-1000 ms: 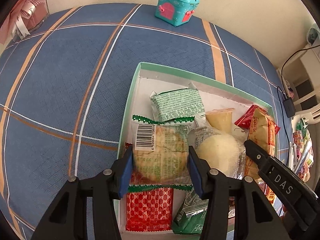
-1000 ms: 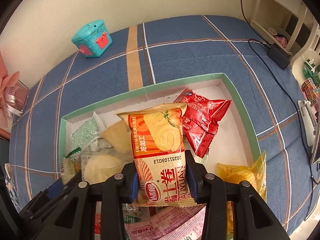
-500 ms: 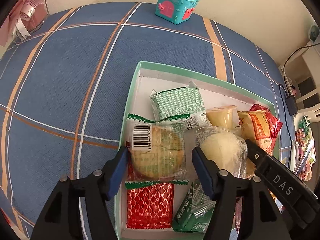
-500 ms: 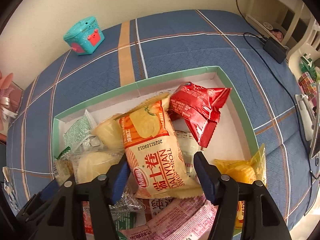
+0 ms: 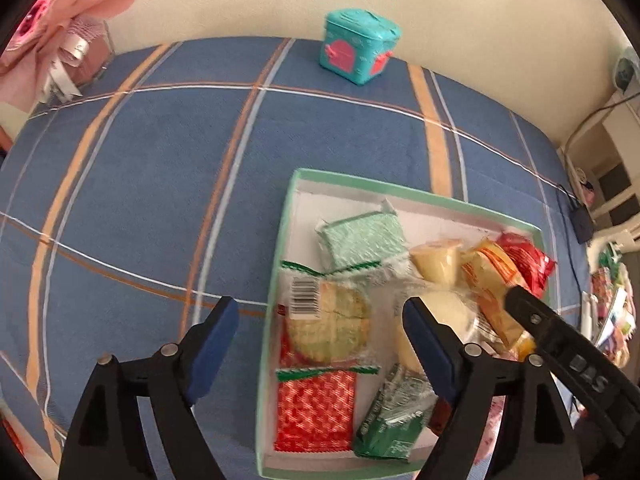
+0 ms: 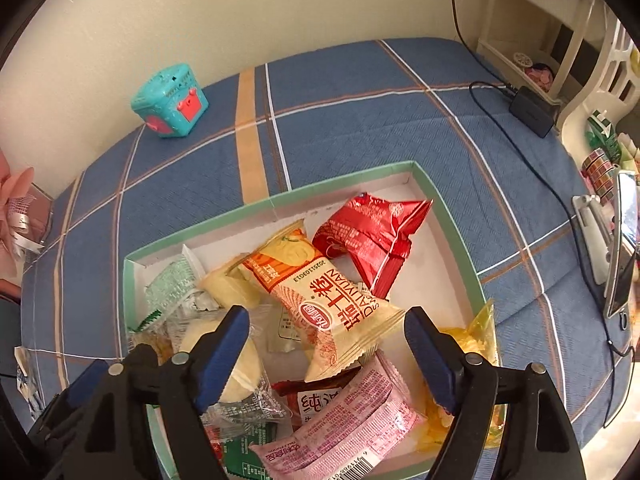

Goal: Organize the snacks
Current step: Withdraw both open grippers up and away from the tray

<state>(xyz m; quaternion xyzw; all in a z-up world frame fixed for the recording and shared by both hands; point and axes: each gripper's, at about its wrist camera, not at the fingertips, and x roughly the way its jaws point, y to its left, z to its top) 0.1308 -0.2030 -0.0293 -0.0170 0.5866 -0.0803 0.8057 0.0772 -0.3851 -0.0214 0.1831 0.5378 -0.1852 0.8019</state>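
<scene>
A shallow green-rimmed box (image 5: 288, 208) (image 6: 348, 178) lies on the blue plaid cloth and holds several snack packs. The clear-wrapped round cracker pack (image 5: 332, 320) with a barcode rests in the box's left part. My left gripper (image 5: 320, 332) hovers above it, jaws opening, pads off the pack. The orange-and-cream roll pack (image 6: 328, 300) lies tilted in the middle of the box beside a red pouch (image 6: 372, 232). Above the roll pack my right gripper (image 6: 328, 340) is opening too, and its pads touch nothing. A pink pack (image 6: 344, 428) and a yellow bag (image 6: 472, 344) sit near the front.
A teal toy box (image 5: 358, 50) (image 6: 170, 102) stands at the far edge by the wall. Pink ribbon wrapping (image 5: 60, 40) is at the far left. A black adapter (image 6: 532, 110) with its cable lies at the right, next to white shelving and a phone on a stand (image 6: 620, 240).
Both grippers were shut on their packs a second ago. Both have spread their jaws, let the cracker pack and the roll pack drop into the box, and lifted slightly.
</scene>
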